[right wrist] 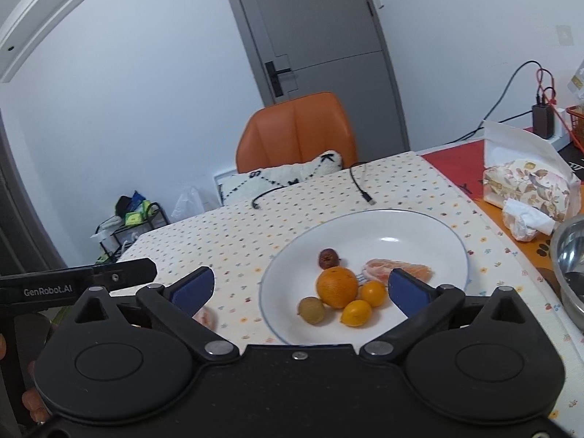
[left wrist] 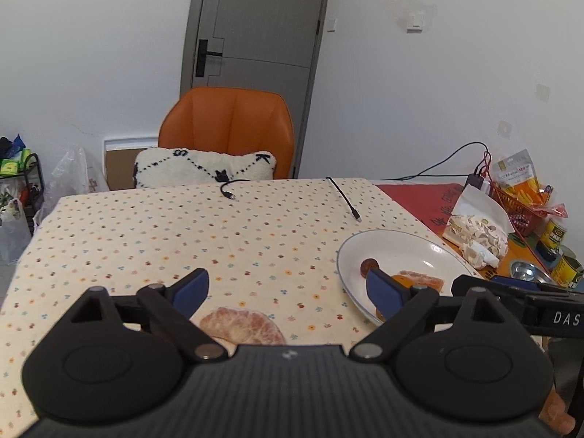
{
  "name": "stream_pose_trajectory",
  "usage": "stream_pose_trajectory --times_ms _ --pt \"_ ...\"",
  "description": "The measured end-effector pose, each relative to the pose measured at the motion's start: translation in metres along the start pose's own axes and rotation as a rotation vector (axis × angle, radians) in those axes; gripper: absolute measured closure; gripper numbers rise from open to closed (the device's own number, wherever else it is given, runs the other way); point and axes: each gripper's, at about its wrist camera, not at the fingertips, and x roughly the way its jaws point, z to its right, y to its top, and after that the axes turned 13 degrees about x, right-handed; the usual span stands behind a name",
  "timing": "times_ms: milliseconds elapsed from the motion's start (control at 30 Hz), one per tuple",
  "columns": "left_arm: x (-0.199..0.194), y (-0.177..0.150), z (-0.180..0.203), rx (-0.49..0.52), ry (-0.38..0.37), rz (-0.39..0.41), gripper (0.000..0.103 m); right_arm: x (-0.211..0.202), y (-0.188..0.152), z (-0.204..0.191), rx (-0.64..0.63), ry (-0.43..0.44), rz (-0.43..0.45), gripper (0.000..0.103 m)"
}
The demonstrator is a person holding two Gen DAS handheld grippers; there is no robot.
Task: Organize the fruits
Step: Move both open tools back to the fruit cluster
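Hovering low over the table, the left gripper (left wrist: 288, 292) has its jaws spread, a peeled citrus piece (left wrist: 242, 325) lying just below between them. Right view: the right gripper (right wrist: 301, 288), jaws apart, hangs over the plate (right wrist: 368, 226), with the orange (right wrist: 336, 287) between its fingers.

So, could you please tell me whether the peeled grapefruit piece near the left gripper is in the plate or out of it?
Out. The grapefruit piece lies on the tablecloth, left of the plate.

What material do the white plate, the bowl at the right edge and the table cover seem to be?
White plate: likely glazed ceramic, glossy with highlights and a thin blue rim.
Bowl: metal, probably stainless steel, with mirror-like reflections.
Table cover: printed cloth, matte, with faint creases.
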Motion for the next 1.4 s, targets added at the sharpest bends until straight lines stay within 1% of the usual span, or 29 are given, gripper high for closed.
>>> stream_pose_trajectory --times_ms 200,333,467,667,800,1067,1400 --pt "-0.017 -0.005 -0.012 -0.018 0.058 0.011 0.010 0.000 -0.005 -0.009 -0.014 0.036 -0.018 0.000" --pt "-0.024 -0.011 -0.021 -0.027 0.084 -0.001 0.010 0.002 -0.008 -0.013 -0.018 0.056 -0.033 0.000" --pt "-0.030 -0.018 -0.030 -0.029 0.100 -0.020 0.010 0.003 -0.012 -0.017 -0.024 0.076 -0.056 0.000" --pt "-0.037 -0.032 -0.043 -0.064 0.123 -0.054 0.010 0.005 -0.017 -0.025 -0.045 0.108 -0.085 0.000" --pt "-0.043 -0.037 -0.048 -0.073 0.141 -0.062 0.010 0.006 -0.021 -0.033 -0.070 0.127 -0.108 0.000" --pt "-0.046 -0.054 -0.048 -0.091 0.127 -0.094 0.011 0.009 -0.031 -0.049 -0.119 0.163 -0.155 0.000" --pt "-0.040 -0.076 -0.040 -0.102 0.086 -0.120 0.013 0.019 -0.049 -0.062 -0.159 0.169 -0.206 0.000"
